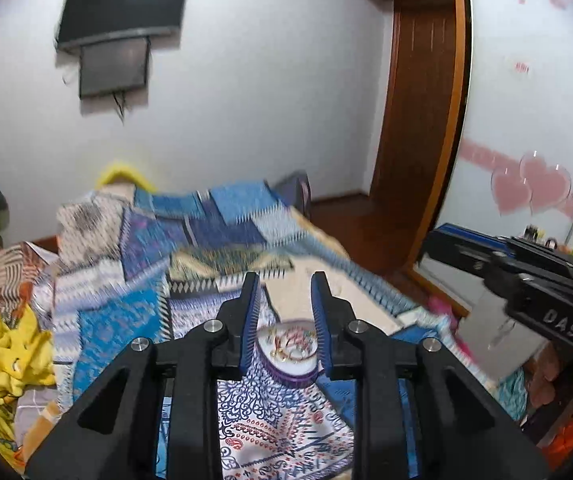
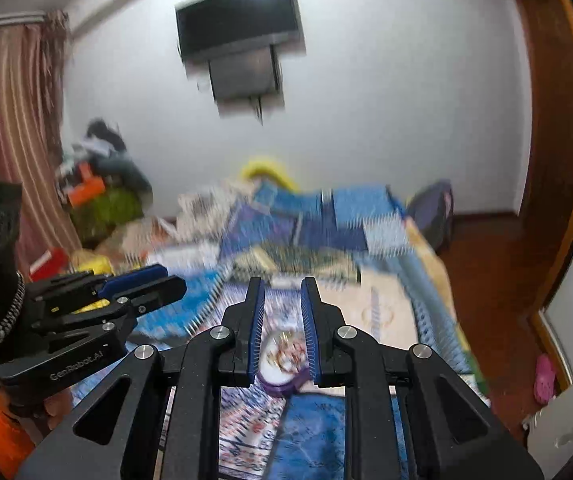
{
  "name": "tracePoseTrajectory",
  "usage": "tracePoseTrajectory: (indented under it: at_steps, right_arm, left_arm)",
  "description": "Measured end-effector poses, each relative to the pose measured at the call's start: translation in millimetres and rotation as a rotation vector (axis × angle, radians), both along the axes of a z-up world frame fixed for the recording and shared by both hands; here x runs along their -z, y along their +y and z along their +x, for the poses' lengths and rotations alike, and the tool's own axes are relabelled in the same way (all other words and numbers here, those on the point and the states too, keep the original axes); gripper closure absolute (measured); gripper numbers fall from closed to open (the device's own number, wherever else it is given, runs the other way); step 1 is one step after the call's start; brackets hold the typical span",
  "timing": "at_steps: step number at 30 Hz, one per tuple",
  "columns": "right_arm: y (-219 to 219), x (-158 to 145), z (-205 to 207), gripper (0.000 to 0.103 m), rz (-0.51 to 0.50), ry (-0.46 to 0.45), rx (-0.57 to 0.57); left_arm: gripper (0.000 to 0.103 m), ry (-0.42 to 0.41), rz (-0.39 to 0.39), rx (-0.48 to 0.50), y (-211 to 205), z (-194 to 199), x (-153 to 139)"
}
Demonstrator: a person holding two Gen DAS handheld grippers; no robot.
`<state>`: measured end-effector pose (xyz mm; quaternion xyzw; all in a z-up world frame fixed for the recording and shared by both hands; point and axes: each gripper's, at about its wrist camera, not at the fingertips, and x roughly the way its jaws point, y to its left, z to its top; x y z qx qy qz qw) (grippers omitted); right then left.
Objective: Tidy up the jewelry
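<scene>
A small white dish with a purple rim (image 1: 289, 362) lies on the patterned blue bedspread (image 1: 126, 320) and holds a tangle of gold and red jewelry (image 1: 291, 343). My left gripper (image 1: 284, 284) is open and empty, held above the dish, which shows between its blue pads. The dish also shows in the right wrist view (image 2: 282, 368), between the fingers of my right gripper (image 2: 282, 286), which is open and empty above it. The left gripper's body (image 2: 98, 312) shows at the left there; the right gripper's body (image 1: 526, 280) at the right in the left wrist view.
The bed carries crumpled yellow cloth (image 1: 2, 352) at the left. A TV (image 1: 122, 4) hangs on the white wall. A wooden wardrobe with a heart-decorated sliding door (image 1: 526, 184) stands at the right. A clutter pile (image 2: 102, 184) and striped curtain (image 2: 10, 120) are at the left.
</scene>
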<state>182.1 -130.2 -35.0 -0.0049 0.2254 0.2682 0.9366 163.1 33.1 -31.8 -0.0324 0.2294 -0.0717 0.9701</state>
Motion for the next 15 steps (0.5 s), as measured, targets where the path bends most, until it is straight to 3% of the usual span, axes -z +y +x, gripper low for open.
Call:
tracePoseTrajectory:
  at_steps: [6,8,10,15]
  right_arm:
    - [-13,-42,-67,0.086,0.086,-0.198,0.025]
    - [-14,-49,-83,0.086,0.097,-0.248,0.034]
    - [-15,-53,-98,0.084,0.102,-0.289,0.046]
    - [-13,-57,-116,0.058,0.107,-0.349,0.091]
  left_arm:
    - [0.076,-0.177,0.007,-0.040,-3,-63,-43]
    - [0.070,-0.223,0.021,-0.053,-7,-80,-49]
    - [0.055,-0.264,0.033,-0.069,-10,-95,-54]
    - [0.030,-0.325,0.039,-0.122,-14,-123,-60]
